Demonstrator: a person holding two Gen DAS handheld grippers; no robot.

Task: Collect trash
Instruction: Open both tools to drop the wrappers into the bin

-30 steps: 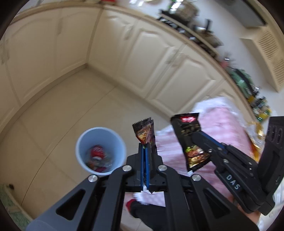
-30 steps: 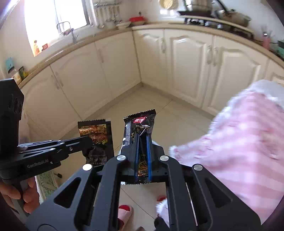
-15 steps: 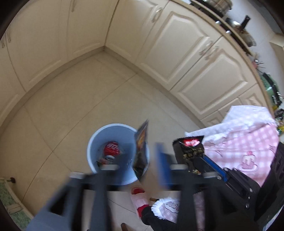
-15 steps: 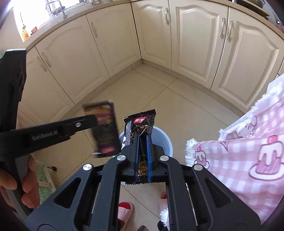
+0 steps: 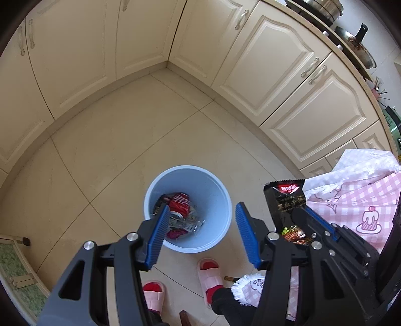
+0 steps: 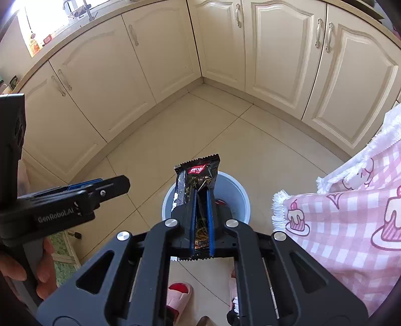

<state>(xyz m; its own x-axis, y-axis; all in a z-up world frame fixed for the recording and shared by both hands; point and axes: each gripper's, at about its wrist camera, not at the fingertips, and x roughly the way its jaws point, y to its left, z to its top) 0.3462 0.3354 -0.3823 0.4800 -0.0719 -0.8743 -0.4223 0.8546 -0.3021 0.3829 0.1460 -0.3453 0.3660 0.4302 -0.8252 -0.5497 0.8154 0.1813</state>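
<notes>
Directly below my right gripper (image 6: 200, 218), clamped on the upright black snack packet (image 6: 198, 180), sits the blue bin (image 6: 244, 200); my left gripper (image 5: 200, 230) gapes empty.

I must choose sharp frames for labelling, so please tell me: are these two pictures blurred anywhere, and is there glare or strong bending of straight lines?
Left wrist view: sharp, no motion blur; cabinets curve strongly from the fisheye lens; dark corners; bin clear. Right wrist view: also sharp; the window at top left is blown out white; the wrapper print is readable as a logo, small text is not.
</notes>
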